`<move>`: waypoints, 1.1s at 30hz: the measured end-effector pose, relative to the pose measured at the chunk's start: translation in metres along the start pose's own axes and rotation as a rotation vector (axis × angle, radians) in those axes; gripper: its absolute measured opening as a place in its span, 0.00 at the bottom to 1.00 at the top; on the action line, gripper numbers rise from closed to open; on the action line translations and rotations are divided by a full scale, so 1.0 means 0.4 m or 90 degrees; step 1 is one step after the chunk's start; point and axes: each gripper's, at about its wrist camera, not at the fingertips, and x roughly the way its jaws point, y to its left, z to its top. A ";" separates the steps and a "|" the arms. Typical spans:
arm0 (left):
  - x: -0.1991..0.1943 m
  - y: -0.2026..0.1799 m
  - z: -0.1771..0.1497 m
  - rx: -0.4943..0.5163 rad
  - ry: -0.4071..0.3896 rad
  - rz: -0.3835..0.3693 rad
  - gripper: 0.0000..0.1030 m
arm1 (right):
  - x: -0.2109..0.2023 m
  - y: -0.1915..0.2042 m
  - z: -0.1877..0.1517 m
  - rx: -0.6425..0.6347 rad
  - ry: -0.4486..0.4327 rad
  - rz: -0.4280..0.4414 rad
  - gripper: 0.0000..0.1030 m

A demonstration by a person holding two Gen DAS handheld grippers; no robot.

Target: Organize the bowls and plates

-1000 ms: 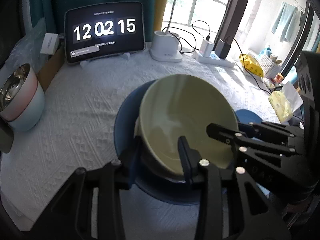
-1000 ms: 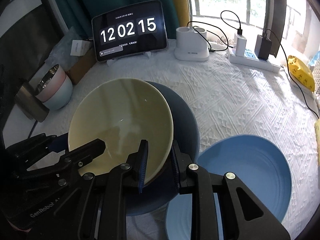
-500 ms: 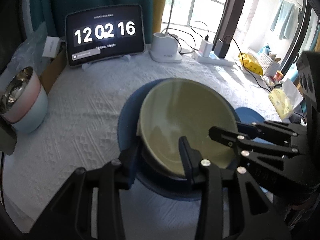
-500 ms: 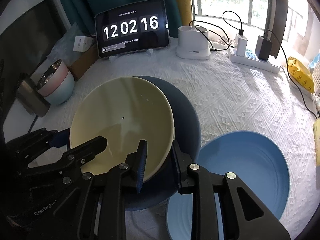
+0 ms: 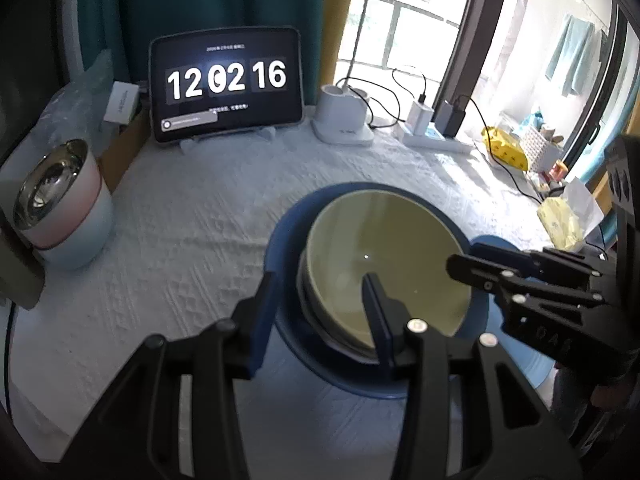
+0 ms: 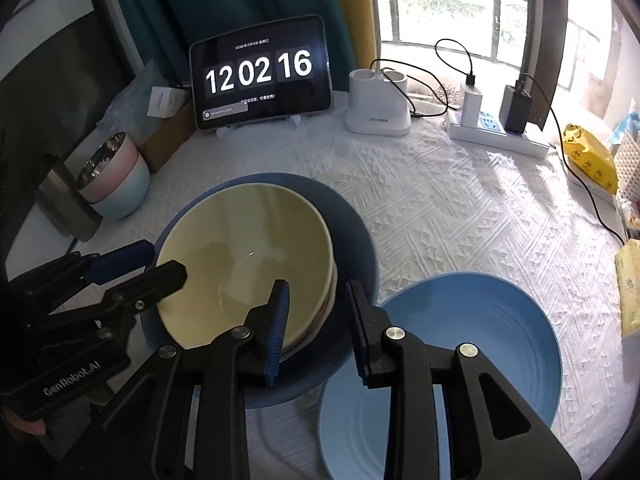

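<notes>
The left gripper (image 5: 320, 304) has its fingers apart, straddling the near-left edge of the stack: one finger outside the dark blue plate (image 5: 286, 240), the other over the inside of the yellow bowl (image 5: 384, 256). I cannot tell whether either finger touches the ware. The right gripper (image 6: 316, 312) is parted too, one finger over the yellow bowl's (image 6: 244, 256) inner wall, the other outside it over the dark blue plate (image 6: 356, 236) — the bowl's rim sits in the gap, with space on both sides.

The yellow bowl sits inside the dark blue plate, off-centre toward the left gripper's side, and holds nothing. From the right wrist view a paler rim shows under its near edge, so it seems to rest on another dish, though the layers are hard to separate. Just beside the stack lies a light blue plate (image 6: 476, 340), also bare, its edge touching or slightly under the dark plate's.

Well apart, at the table's left edge, two bowls (image 6: 120, 184) are nested — a pink one with a shiny metal lining in a pale blue one. At the back of the white cloth (image 6: 460, 216) stand a tablet (image 6: 260, 74) reading 12 02 16, a white charger dock (image 6: 378, 108) and a power strip (image 6: 496, 132).
</notes>
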 end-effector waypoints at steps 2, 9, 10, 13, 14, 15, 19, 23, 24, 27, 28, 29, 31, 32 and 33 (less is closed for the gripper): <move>-0.004 0.006 0.003 -0.002 -0.004 0.002 0.43 | -0.007 -0.007 0.002 0.005 -0.005 0.000 0.30; -0.017 0.035 0.008 -0.013 -0.018 0.015 0.43 | -0.038 -0.031 0.009 0.015 -0.024 -0.002 0.30; -0.018 0.042 0.006 -0.016 -0.018 0.017 0.43 | -0.043 -0.036 0.010 0.017 -0.027 -0.004 0.30; -0.023 0.064 0.003 -0.034 -0.024 0.014 0.43 | -0.054 -0.058 0.012 0.029 -0.035 -0.008 0.30; -0.024 0.070 0.003 -0.036 -0.027 0.015 0.43 | -0.055 -0.066 0.012 0.033 -0.037 -0.008 0.30; -0.023 0.076 0.002 -0.037 -0.028 0.018 0.43 | -0.055 -0.074 0.012 0.038 -0.037 -0.007 0.30; -0.009 0.091 -0.004 -0.042 -0.020 0.032 0.43 | -0.049 -0.094 0.007 0.049 -0.032 -0.003 0.30; 0.011 0.101 -0.011 -0.047 -0.007 0.035 0.43 | -0.034 -0.102 0.000 0.054 -0.023 0.002 0.30; 0.017 0.100 -0.012 -0.046 -0.004 0.034 0.43 | -0.031 -0.104 -0.001 0.055 -0.021 0.005 0.30; 0.030 0.097 -0.016 -0.040 0.007 0.032 0.43 | -0.019 -0.105 -0.004 0.058 -0.014 0.013 0.30; 0.035 0.097 -0.018 -0.038 0.010 0.033 0.43 | -0.015 -0.105 -0.003 0.059 -0.012 0.014 0.30; 0.039 0.097 -0.019 -0.038 0.013 0.034 0.43 | -0.012 -0.105 -0.002 0.059 -0.011 0.016 0.30; 0.047 0.099 -0.020 -0.041 0.019 0.033 0.43 | -0.006 -0.103 -0.003 0.059 -0.008 0.017 0.30; 0.051 0.099 -0.021 -0.040 0.022 0.036 0.43 | -0.002 -0.102 -0.004 0.059 -0.006 0.018 0.30; 0.054 0.098 -0.022 -0.039 0.023 0.035 0.43 | 0.003 -0.103 -0.005 0.061 -0.003 0.018 0.30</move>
